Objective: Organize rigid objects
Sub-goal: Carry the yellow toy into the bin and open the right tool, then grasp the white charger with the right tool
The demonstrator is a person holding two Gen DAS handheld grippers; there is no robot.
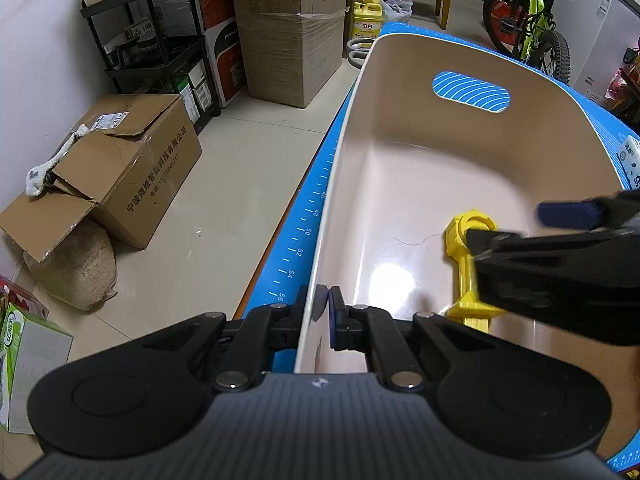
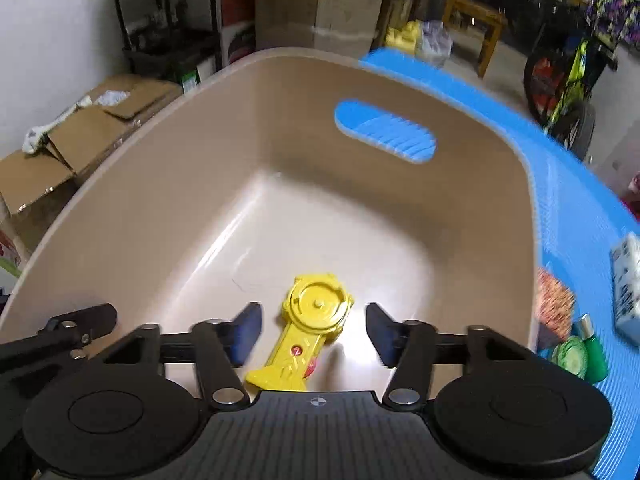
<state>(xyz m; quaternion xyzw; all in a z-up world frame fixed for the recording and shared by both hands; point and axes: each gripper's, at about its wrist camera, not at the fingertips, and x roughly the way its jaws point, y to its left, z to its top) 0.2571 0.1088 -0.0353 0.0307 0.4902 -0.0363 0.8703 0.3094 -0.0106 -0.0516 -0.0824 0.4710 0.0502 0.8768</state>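
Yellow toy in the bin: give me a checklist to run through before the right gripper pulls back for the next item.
1. Yellow toy lies on the floor of the beige bin: ok.
2. Right gripper jaws stand apart, pads clear of the toy on both sides: ok.
3. Left gripper is shut on the bin's near rim, steadying it: ok.
4. Bin sits on the blue mat: ok.
5. More items wait on the mat to the right, a green bottle and a white box: ok.
6. Toy settled and at rest: cannot tell, the picture is blurred.
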